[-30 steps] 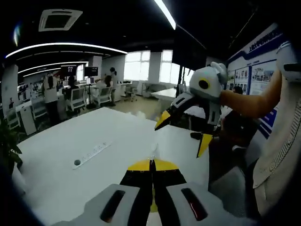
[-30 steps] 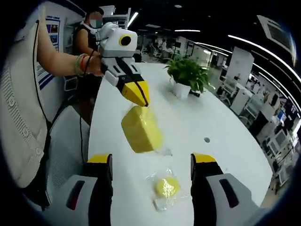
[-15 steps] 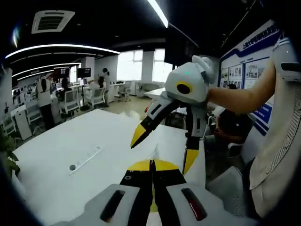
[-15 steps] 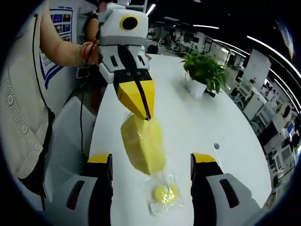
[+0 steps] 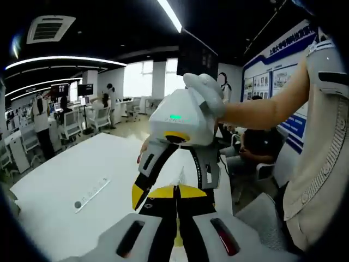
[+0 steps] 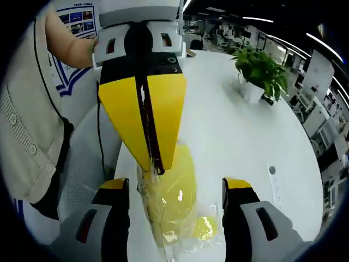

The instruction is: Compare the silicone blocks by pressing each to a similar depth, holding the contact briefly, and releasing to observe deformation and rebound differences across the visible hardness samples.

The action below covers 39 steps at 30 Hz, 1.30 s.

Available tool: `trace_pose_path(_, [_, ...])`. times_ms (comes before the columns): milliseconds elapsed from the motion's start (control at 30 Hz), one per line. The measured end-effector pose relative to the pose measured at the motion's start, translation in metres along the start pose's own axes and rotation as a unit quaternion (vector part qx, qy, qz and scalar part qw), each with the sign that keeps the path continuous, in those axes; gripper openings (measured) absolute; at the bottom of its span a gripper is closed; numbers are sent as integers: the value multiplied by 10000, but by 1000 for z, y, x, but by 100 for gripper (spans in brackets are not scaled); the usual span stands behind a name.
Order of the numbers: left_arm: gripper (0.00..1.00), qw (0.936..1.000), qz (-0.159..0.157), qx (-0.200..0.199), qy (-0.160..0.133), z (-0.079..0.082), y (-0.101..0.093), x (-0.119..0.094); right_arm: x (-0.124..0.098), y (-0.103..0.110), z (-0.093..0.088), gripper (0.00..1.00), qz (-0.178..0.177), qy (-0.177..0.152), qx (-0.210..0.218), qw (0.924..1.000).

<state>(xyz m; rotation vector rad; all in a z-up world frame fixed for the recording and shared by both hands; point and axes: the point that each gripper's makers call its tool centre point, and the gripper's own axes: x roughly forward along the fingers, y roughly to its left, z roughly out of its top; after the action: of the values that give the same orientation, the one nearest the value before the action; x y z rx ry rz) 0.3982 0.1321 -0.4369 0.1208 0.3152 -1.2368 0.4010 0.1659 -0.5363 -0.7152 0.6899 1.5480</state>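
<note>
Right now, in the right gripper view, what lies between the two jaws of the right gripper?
In the right gripper view, the large yellow block in clear wrap, pinched by the shut left gripper, and the small yellow piece lie between them.

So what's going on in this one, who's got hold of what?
A person works two handheld tongs over a white table. The left tongs are shut, with their tips at the top edge of a large yellow block in clear wrap. The right tongs are open, with a jaw on either side of that block and not gripping it. A smaller round yellow piece, also wrapped, lies beside the block on the table. A potted plant stands further back.
</note>
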Motion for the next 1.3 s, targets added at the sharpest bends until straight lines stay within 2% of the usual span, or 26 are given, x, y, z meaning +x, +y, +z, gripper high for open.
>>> trace_pose_path(133, [0, 10000, 12, 25, -76, 4, 1, -1, 2, 0, 0, 56, 71, -5, 55, 10000])
trace_pose_path(300, [0, 9998, 30, 69, -169, 8, 2, -1, 2, 6, 2, 43, 224, -27, 53, 9997])
trace_pose_path(567, [0, 9998, 10, 72, -188, 9, -4, -4, 1, 9, 2, 36, 274, -52, 38, 9996])
trace_pose_path(800, [0, 9998, 5, 105, -177, 9, -7, -4, 1, 14, 1, 30, 402, -31, 243, 9989])
trace_pose_path(1000, [0, 9998, -12, 83, -204, 10, -9, -4, 0, 15, 3, 25, 349, -56, 89, 9993])
trace_pose_path(1300, [0, 9997, -63, 155, -175, 12, -13, -2, -2, 25, 0, 14, 514, 57, 207, 9984])
